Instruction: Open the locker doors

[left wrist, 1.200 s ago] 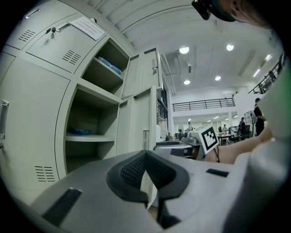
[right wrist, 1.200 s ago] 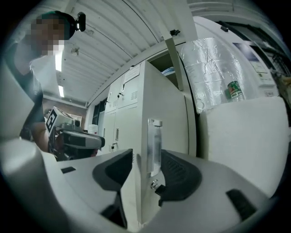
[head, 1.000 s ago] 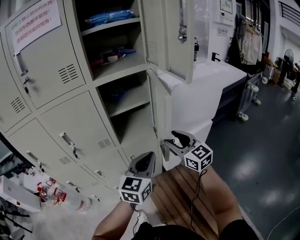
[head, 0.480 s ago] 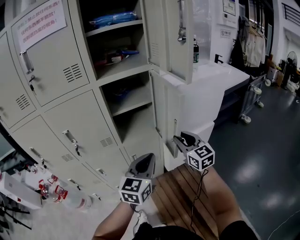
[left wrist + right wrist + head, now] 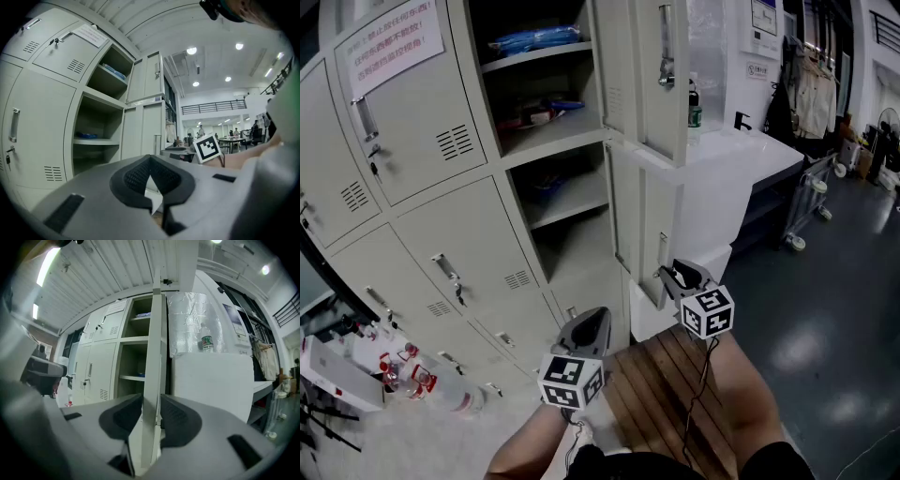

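My right gripper (image 5: 667, 275) has the free edge of the lower locker door (image 5: 639, 220) standing between its jaws. They have just been closing, and in the right gripper view the two pads sit against either face of the panel. I read that as a narrow hold on the door itself, not on its handle (image 5: 662, 253), which rides just above my fingertips. What matters for the pull is how the panel lies. Its long axis runs straight up and down through my grip, edge-on to me and far taller than my pads, and its hinge side is ahead of my fingertips, at the cabinet frame. The open compartment lies to the left of my fingers, and the white counter (image 5: 712, 192) is close on the right. So I judge the door must swing about that upright line, away from the compartment and toward the right, and it looks to have little room before it meets the counter. Directly above my grip the upper locker door (image 5: 649, 66) hangs open too. My left gripper (image 5: 592, 317) is pinched together on nothing, lower than the panel and to its left. It points toward the closed locker doors (image 5: 473, 248), which lie nearer to it than to my right hand.
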`<state>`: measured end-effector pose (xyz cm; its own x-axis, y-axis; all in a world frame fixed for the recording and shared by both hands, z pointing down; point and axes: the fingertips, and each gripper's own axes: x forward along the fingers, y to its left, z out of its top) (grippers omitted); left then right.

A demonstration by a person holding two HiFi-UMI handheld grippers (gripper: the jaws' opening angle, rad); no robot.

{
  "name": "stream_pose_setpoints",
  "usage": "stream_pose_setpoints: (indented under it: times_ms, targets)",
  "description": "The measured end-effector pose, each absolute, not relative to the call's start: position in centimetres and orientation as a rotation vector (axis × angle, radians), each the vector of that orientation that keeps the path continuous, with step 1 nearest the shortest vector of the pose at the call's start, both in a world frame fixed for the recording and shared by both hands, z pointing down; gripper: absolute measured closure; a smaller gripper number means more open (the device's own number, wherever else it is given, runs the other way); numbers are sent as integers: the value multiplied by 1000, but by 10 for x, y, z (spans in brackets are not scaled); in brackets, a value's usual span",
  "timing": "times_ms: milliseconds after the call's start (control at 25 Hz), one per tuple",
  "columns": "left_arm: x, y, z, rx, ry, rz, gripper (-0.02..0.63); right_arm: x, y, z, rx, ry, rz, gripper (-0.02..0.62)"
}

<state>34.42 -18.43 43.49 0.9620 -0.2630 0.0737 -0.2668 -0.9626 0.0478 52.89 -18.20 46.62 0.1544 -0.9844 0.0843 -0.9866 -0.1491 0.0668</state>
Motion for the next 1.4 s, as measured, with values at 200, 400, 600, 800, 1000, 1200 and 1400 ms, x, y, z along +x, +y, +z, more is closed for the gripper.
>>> stream_pose_setpoints:
  times_ms: [200,400,600,800,1000,1200,1400]
  targets:
    - [333,-182,434,3051,-452,109,605,530,-155,447,2469,-1885,-84,475]
    - [313,-185,432,3035,-526,109,605,490,-150,409,2486,-1921,-197,594]
    - [275,-198,424,3020,-657,90,605,423,-178,389,2330,-2134,-207,595]
    - [213,-221,418,2987,-854,85,604,354,-217,386,2174,-2311,-196,594]
    - [139,-249,412,2918,-1080,73,604,274,-258,387,1995,-2470,-183,594]
    - [64,-273,410,2842,-1267,55,605,189,-296,390,1817,-2606,-162,595]
    - [-10,-296,412,2771,-1386,43,605,104,-325,395,1681,-2685,-141,594]
